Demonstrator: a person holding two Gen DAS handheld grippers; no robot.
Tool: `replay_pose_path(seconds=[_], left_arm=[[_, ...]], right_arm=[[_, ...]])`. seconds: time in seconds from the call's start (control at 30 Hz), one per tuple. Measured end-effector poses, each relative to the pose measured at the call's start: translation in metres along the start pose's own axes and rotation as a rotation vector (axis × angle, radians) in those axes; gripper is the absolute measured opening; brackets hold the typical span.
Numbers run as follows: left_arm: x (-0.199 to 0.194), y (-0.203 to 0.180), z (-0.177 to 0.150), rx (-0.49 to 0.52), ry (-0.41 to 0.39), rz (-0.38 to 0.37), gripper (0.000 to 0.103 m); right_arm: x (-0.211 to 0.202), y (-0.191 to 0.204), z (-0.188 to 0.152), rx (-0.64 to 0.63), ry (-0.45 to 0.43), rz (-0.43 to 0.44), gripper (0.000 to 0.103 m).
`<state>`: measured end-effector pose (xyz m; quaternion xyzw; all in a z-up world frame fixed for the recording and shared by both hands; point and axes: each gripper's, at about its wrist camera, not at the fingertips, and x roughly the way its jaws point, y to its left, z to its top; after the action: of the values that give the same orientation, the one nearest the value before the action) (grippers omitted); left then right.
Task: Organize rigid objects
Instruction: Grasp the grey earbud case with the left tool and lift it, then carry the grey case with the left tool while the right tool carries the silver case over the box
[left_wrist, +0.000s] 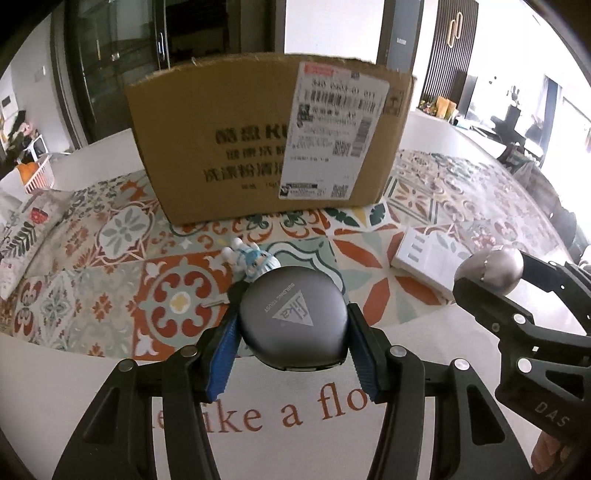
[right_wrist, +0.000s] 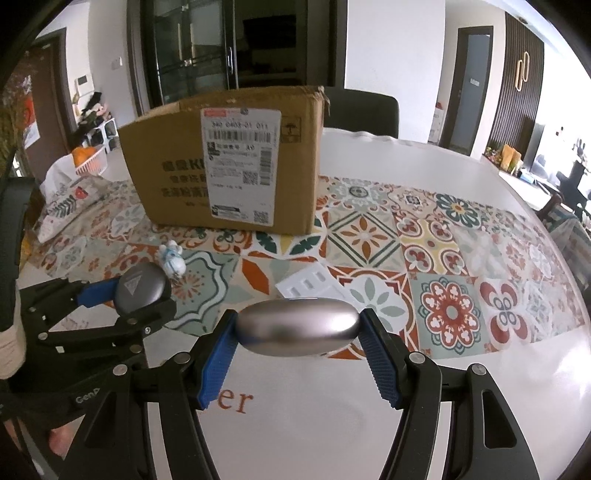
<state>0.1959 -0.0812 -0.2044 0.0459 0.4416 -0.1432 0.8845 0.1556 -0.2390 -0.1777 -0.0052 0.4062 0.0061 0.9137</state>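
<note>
Cardboard box (right_wrist: 225, 166), shipping label facing me, stands at the far side of the patterned tablecloth (right_wrist: 443, 258), well beyond both my grippers. A flat white tray (right_wrist: 314, 286) lies on the cloth between the box and my right gripper. My left gripper (left_wrist: 293, 336) is partly closed, blue pads (left_wrist: 221, 358) pressing both sides of a dark grey rounded case (left_wrist: 291, 321) with a triangular logo on top; the case sits squarely between the fingers, held above the cloth's near edge. My right gripper (right_wrist: 297, 334) is likewise partly closed, pinching a smooth silver oval object (right_wrist: 297, 328) end to end between its pads. A small white-and-blue figurine (right_wrist: 173, 260) lies on the cloth just beyond the grey case, apart from both grippers.
</note>
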Motion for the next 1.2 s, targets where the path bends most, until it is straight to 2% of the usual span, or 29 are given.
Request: replay_pose_path(seconds=[0.57, 0.93, 1.2], left_arm=[[-0.073, 0.027, 0.028, -0.035, -0.099, 0.026, 0.055], [-0.103, 0.040, 0.051, -0.052, -0.139, 0.011, 0.055], [-0.123, 0.047, 0.077, -0.042, -0.195, 0.012, 0.055]], right_arm=[[-0.055, 0.033, 0.040, -0.011, -0.102, 0.024, 0.066], [-0.079, 0.044, 0.069, 0.005, -0.161, 0.029, 0.066], [-0.091, 0.050, 0.097, 0.001, -0.214, 0.027, 0.066]])
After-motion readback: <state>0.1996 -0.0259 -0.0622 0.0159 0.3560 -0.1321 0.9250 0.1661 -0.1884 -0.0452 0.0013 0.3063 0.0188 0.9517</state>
